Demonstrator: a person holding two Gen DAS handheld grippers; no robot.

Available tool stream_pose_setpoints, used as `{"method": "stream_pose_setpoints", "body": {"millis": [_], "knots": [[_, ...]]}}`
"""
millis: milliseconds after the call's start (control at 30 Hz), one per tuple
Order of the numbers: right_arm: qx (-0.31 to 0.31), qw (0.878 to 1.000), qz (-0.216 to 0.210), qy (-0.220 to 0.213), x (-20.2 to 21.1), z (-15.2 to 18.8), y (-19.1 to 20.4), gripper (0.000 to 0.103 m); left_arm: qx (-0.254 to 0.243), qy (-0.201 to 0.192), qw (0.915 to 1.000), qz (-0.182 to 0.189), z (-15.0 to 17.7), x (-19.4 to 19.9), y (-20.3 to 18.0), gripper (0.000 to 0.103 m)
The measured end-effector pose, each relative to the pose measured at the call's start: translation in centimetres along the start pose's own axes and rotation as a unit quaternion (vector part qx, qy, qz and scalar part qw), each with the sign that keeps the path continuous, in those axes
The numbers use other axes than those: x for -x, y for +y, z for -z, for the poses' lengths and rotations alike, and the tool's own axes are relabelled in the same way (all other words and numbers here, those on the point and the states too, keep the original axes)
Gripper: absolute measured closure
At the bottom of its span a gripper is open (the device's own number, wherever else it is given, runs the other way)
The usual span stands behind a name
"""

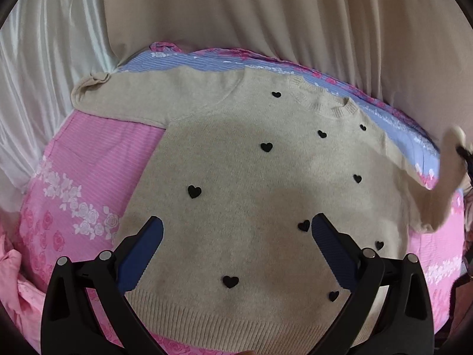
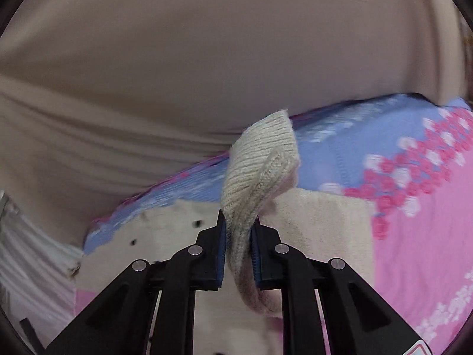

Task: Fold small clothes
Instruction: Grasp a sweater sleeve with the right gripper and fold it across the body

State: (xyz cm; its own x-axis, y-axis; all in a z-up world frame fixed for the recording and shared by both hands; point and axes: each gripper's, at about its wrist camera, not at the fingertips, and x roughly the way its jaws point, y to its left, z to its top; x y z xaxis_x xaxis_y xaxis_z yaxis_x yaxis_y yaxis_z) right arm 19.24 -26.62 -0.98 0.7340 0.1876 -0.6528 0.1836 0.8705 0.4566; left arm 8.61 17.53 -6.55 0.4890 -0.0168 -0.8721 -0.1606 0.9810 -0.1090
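A small beige knit sweater (image 1: 251,177) with black hearts lies flat, front up, on a pink and blue floral bedsheet (image 1: 88,177). Its left sleeve (image 1: 118,94) stretches out to the left. My left gripper (image 1: 236,227) is open and empty, hovering over the sweater's lower body above the hem. My right gripper (image 2: 239,222) is shut on the ribbed cuff of the right sleeve (image 2: 260,159) and holds it lifted above the sheet. That raised sleeve (image 1: 443,183) shows at the right edge of the left wrist view.
Beige and white curtains (image 1: 236,14) hang behind the bed. The bedsheet (image 2: 414,207) extends right of the sweater. A pink garment (image 1: 11,281) lies bunched at the bed's left edge.
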Motion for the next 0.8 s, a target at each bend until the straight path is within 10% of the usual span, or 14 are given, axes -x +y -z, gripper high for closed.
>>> {"method": "stream_pose_setpoints", "body": {"millis": [167,367,500,733,800], "knots": [[0.099,0.989,-0.078,0.076,-8.7,3.8,15.0,0.084,0.045,-0.010,0.9987,0.020,-1.1,-0.3,3.9,0.005],[0.179,0.968,-0.043,0.167,-17.7,11.8,22.6,0.078,0.119,-0.012,0.9920,0.039,-3.6,-2.1,10.8,0.005],[0.194,0.970,-0.021,0.144,-14.8,13.6,21.3,0.048,0.192,-0.034,0.9804,0.026,-7.4,-5.1,18.4,0.005],[0.213,0.963,0.074,0.148,-9.1,16.2,15.1,0.046,0.207,-0.086,0.9666,-0.125,-16.4,-11.2,29.4,0.005],[0.193,0.963,0.101,0.160,-8.0,16.7,12.9,0.046,0.217,-0.089,0.9660,-0.108,-18.9,-12.5,31.1,0.005]]}}
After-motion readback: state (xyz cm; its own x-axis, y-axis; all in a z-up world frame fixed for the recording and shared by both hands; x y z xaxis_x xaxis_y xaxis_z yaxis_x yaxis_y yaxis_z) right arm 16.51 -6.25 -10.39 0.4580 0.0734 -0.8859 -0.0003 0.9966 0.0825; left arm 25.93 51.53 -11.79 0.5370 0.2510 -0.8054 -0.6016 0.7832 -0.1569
